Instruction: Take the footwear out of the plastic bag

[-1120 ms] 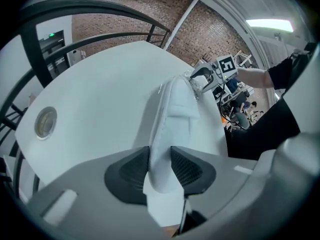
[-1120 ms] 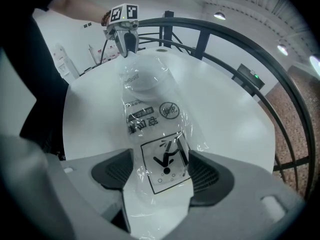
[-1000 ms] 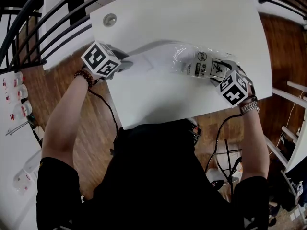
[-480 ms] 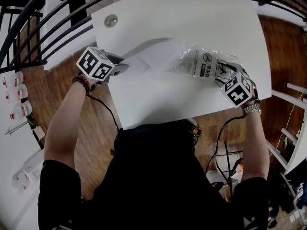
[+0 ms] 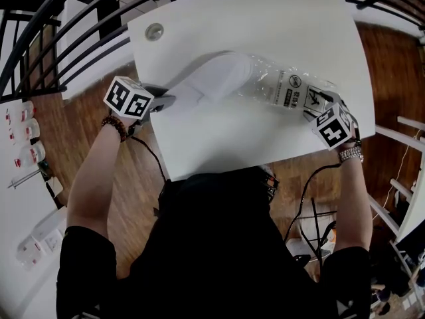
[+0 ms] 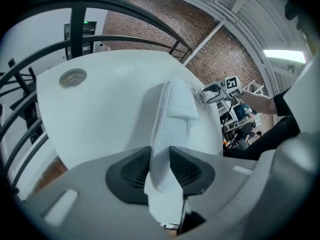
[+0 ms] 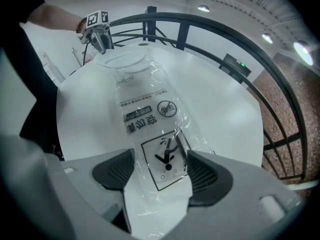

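A white slipper (image 5: 211, 78) lies across the white table (image 5: 279, 12), its heel end out of the clear printed plastic bag (image 5: 292, 93) and its toe still inside the bag's mouth. My left gripper (image 5: 163, 101) is shut on the slipper's heel end (image 6: 172, 129) at the table's left edge. My right gripper (image 5: 317, 111) is shut on the closed end of the bag (image 7: 150, 119) near the table's right front. In the right gripper view the slipper (image 7: 124, 59) shows beyond the bag, with the left gripper (image 7: 98, 34) behind it.
A round cable grommet (image 5: 154, 31) sits in the table's far left corner. A black metal railing (image 5: 60, 25) curves round the table's far and left sides. Wooden floor (image 5: 133, 171) lies below the near edge.
My left gripper has pulled the slipper leftwards, so much more of it lies outside the bag. My right gripper has shifted slightly right with the bag's end.
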The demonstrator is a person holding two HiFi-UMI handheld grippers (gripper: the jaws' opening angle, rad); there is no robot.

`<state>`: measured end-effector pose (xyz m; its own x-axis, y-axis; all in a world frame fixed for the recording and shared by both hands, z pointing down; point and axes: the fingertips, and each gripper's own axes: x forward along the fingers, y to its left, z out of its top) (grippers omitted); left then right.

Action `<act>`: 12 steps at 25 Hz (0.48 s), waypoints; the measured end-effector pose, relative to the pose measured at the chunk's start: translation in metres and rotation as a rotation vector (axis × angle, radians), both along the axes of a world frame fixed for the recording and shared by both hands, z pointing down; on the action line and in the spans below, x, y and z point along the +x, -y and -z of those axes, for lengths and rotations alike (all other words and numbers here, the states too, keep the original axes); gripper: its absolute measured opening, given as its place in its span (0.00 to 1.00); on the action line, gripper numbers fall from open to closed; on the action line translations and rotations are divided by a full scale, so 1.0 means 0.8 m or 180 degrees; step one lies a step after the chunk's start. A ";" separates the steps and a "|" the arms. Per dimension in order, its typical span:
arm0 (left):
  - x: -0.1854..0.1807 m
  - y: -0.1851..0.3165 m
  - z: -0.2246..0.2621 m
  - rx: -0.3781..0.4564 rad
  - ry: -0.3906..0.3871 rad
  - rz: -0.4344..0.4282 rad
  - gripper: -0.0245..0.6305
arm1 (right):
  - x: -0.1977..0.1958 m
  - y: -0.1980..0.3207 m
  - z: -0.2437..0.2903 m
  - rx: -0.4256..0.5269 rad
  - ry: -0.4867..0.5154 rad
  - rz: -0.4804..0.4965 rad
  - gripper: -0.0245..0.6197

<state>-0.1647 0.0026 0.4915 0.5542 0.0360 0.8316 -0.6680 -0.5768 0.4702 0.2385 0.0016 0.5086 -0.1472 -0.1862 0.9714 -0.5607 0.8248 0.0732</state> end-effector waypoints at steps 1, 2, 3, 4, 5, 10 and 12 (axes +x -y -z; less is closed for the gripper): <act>0.001 -0.004 -0.001 -0.0052 -0.0046 0.0050 0.25 | 0.002 0.000 -0.001 0.0007 -0.0004 -0.0024 0.53; 0.001 -0.007 -0.002 -0.0091 -0.0078 0.0098 0.25 | 0.003 0.001 -0.002 0.0015 -0.0009 -0.0048 0.53; 0.000 -0.010 -0.003 -0.0111 -0.0097 0.0143 0.25 | 0.005 0.000 -0.002 0.0020 -0.0013 -0.0073 0.53; -0.001 -0.011 -0.004 -0.0118 -0.0107 0.0184 0.25 | 0.005 0.000 -0.002 0.0024 -0.0015 -0.0096 0.53; -0.001 -0.013 -0.004 -0.0121 -0.0116 0.0223 0.25 | 0.007 0.000 -0.002 0.0030 -0.0013 -0.0113 0.53; 0.003 -0.016 -0.006 -0.0142 -0.0150 0.0424 0.25 | 0.022 0.001 -0.001 0.0043 -0.0048 -0.0243 0.53; 0.003 -0.018 -0.006 -0.0156 -0.0174 0.0525 0.25 | 0.026 0.003 -0.001 0.0066 -0.0045 -0.0361 0.53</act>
